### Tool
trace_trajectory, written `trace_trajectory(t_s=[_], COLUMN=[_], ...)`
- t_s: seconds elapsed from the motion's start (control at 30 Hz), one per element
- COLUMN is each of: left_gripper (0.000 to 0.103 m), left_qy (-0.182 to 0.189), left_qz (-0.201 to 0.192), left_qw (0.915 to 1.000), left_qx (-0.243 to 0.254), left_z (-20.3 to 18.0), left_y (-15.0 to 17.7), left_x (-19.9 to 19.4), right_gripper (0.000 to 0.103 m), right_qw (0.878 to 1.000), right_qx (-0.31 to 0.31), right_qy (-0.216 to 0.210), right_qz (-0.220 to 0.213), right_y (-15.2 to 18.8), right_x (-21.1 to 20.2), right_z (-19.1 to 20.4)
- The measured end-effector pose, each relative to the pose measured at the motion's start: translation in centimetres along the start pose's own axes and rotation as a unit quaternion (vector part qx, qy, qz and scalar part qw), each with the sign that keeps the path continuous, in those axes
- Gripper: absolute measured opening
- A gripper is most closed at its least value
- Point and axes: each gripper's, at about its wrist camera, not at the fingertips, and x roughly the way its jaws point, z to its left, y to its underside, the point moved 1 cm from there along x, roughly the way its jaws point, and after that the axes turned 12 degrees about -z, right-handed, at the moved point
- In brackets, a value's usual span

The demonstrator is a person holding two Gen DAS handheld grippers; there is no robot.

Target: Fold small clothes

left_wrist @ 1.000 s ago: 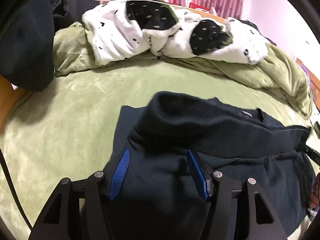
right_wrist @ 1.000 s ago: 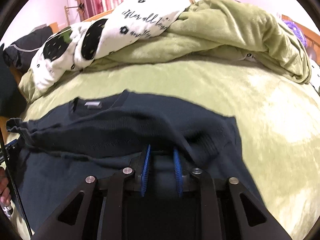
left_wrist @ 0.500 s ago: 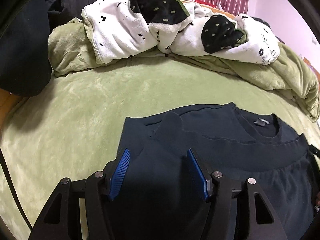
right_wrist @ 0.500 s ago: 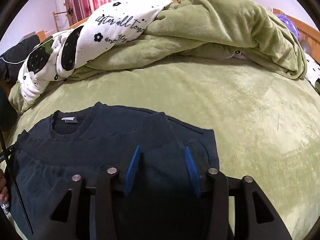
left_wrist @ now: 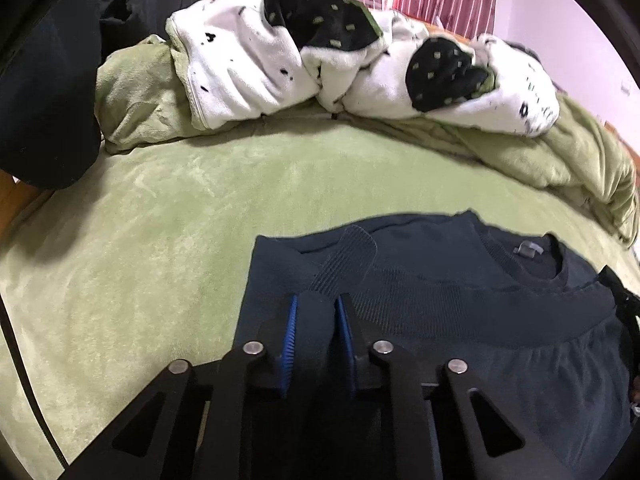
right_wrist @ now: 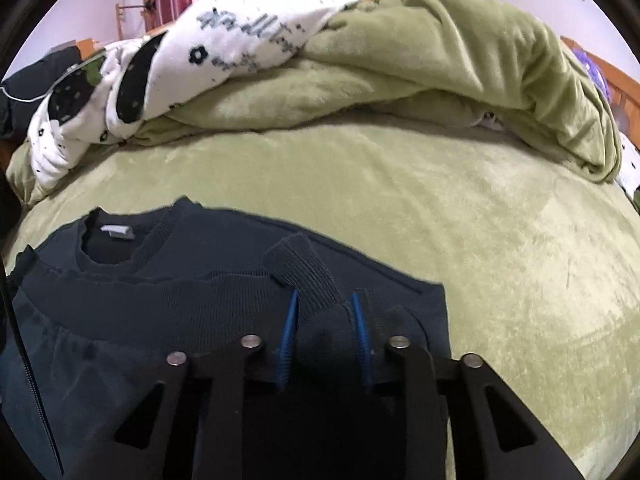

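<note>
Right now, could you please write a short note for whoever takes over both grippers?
Left gripper: shut on the left sleeve of the sweater.
Right gripper: shut on the right sleeve.
The sweater lies on the green bed cover, collar away from you, hem band folded up below the collar.
Done: bottom folded up.
Left: probably fold the sleeves and sides in, then flatten.
</note>
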Motion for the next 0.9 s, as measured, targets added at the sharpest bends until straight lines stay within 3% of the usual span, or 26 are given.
trace_trajectory(t_s=[0.17, 0.23, 0.33, 0.4, 0.47, 0.53, 0.73, 0.8, 0.9], left_gripper=[0.017, 0.017, 0.017, 0.020, 0.023, 0.023, 0.024, 0.033, 0.039], left_qy=[0.007, 0.002, 0.000, -0.004, -0.011, -0.014, -0.021, -0.026, -0.022], left_qz=[-0.012, 0.005, 0.011, 0.015, 0.014, 0.012, 0.025, 0.022, 0.016], left_qw=[0.9998, 0.9999, 0.9998, 0.9999, 0.9998, 0.9998, 0.9995, 0.9994, 0.9995], left_qx=[-0.017, -0.016, -0.014, -0.005, 0.004, 0.007, 0.001, -0.004, -0.017], left_z=[0.6, 0.6, 0.6, 0.4, 0.2, 0.2, 1.0, 1.5, 2.5], left_y=[-0.2, 0.1, 0.2, 0.2, 0.1, 0.1, -0.2, -0.3, -0.3], left_x=[-0.4, 0.4, 0.7, 0.6, 0.3, -0.3, -3.1, -4.8, -7.8], right_gripper=[0.021, 0.021, 0.022, 0.025, 0.036, 0.039, 0.039, 0.039, 0.044], right_qw=[0.999, 0.999, 0.999, 0.999, 0.999, 0.999, 1.000, 1.000, 0.999], right_qx=[0.015, 0.004, 0.000, -0.004, -0.008, 0.001, 0.021, 0.018, 0.017], right_qy=[-0.021, -0.008, 0.021, 0.030, 0.040, 0.047, 0.010, -0.007, -0.039], right_qz=[-0.043, -0.030, 0.025, 0.025, 0.024, 0.025, 0.018, 0.011, 0.002], right_y=[-1.4, -1.2, 0.0, 0.1, 0.0, -0.1, 0.2, 0.5, 1.6], right_x=[-1.6, -1.0, 1.2, 1.2, 0.8, 0.0, -4.8, -7.1, -10.2], right_z=[-0.5, -0.1, 0.2, 0.4, 0.5, 0.5, 2.0, 3.6, 6.7])
